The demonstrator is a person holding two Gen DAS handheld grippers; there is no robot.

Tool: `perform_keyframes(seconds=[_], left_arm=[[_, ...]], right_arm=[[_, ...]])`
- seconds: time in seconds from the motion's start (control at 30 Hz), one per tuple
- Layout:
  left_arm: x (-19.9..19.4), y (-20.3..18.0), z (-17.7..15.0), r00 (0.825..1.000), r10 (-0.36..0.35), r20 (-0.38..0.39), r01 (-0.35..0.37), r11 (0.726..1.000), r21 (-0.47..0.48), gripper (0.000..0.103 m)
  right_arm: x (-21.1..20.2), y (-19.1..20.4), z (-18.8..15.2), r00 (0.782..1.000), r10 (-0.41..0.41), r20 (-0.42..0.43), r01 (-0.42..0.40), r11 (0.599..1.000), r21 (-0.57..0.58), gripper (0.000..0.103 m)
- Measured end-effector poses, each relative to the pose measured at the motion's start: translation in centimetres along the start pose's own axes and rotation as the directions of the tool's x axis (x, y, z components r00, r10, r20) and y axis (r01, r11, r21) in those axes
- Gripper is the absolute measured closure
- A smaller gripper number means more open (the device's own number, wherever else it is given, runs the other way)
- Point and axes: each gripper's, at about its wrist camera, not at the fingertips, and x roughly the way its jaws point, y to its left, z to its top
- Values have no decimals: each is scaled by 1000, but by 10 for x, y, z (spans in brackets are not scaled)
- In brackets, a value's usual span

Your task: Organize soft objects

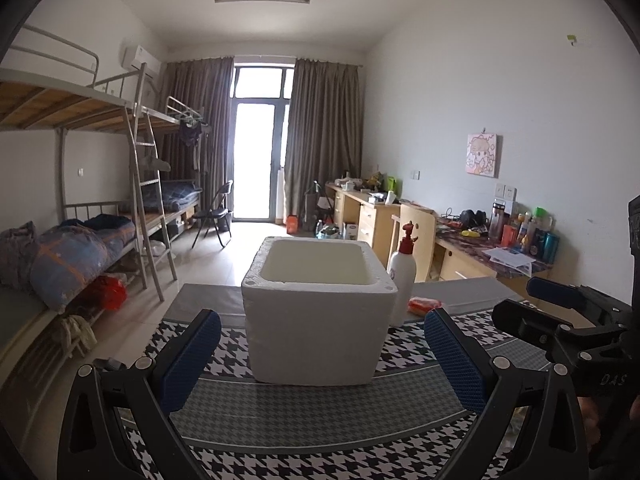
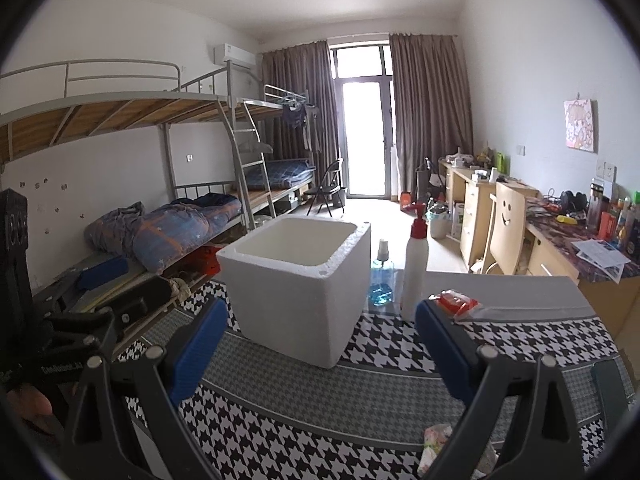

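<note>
The red packet point(image 2: 458, 302) lay flat on the table point(image 2: 360, 396) beyond and just right of the right gripper point(image 2: 316, 350), almost touching the tip of its right finger in the right wrist view, so the right hand was judged much the nearer. From the left gripper point(image 1: 322, 360) the packet point(image 1: 425, 305) sat further off to the right, past the foam box point(image 1: 316, 320) and beside the white pump bottle point(image 1: 402, 280). Its long axis ran roughly left to right across the table. It looked thin, soft and plastic-wrapped. A second soft pack point(image 2: 438, 440) with a floral print lay close under the right gripper. Both grippers stood spread wide with nothing between their pads. The box was open-topped and looked empty.
</note>
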Motion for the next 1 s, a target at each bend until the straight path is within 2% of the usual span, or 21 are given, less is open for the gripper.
perform_keyframes(seconds=[0.27,0.37,0.8,1.0], left_arm=[[-3,-6,-10,1000,-19,3,20,1000,-24,1],[1,-9,-14,999,-45,-20,44,999,-19,1],[-1,-35,-30,993,-107,-38,108,994,26,1],[-1,-43,-31,993,-111,-36,112,994,18,1]], right_arm=[[-5,-4,-11,1000,-3,-3,3,1000,10,6],[-8,-6,-14,1000,-6,-3,6,1000,12,6],[-19,-19,-30,999,-30,-12,30,999,33,6],[-26,-28,-37,998,-58,-17,59,996,62,6]])
